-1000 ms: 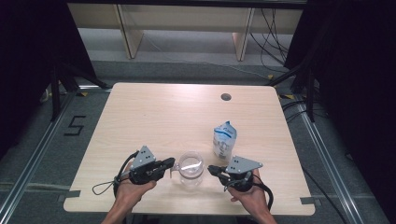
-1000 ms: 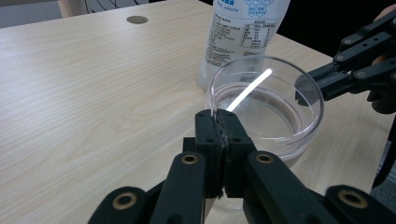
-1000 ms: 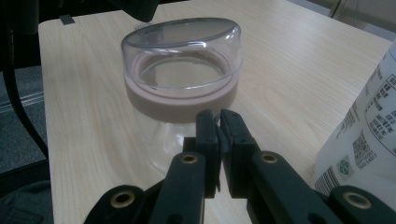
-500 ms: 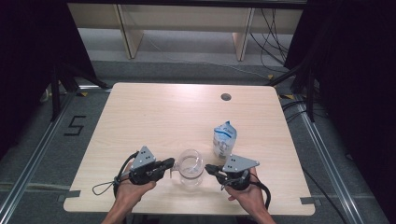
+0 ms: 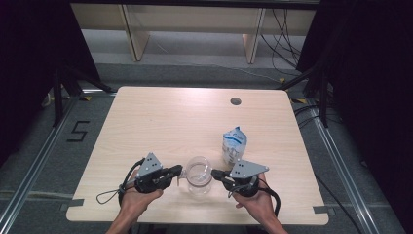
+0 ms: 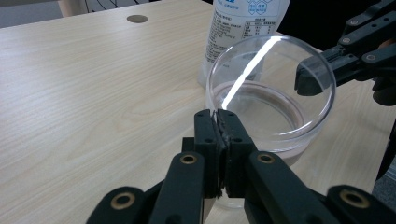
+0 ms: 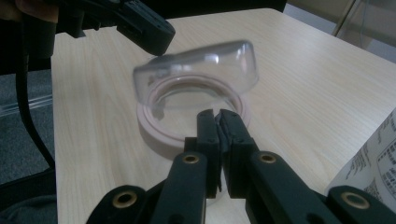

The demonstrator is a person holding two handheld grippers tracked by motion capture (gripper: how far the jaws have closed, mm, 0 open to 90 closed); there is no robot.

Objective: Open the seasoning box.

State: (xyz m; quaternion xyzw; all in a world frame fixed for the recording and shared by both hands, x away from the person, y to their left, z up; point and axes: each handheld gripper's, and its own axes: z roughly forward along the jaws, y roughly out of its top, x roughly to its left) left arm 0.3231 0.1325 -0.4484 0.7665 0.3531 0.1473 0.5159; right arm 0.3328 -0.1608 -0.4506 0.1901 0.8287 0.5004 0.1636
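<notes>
A clear, round plastic jar [image 5: 197,174] is sitting on the pale wooden table [image 5: 160,122], close to the near edge and about midway between the two grippers. In the left gripper view its open rim [image 6: 271,88] is facing up and a pinkish ring is showing through the clear wall low down; in the right gripper view that ring [image 7: 187,122] is lying at the base.

The left gripper [image 5: 176,170], held in the person's left hand [image 5: 139,199], is pointing right at the jar, and its black jaws are pinched onto the jar's near-left rim, as its own camera is showing [image 6: 217,122]. The right gripper [image 5: 216,173], held in the right hand [image 5: 255,201], is pointing left at the jar from the other side; its jaws are pressed together at the rim in its own view [image 7: 218,122], though whether they are actually trapping the clear wall I cannot tell.

Just beyond the right gripper, a white and blue printed plastic pouch [image 5: 234,145] is standing upright, near the jar's far-right side. A small round dark hole [image 5: 235,101] is sitting in the tabletop near the far edge.
</notes>
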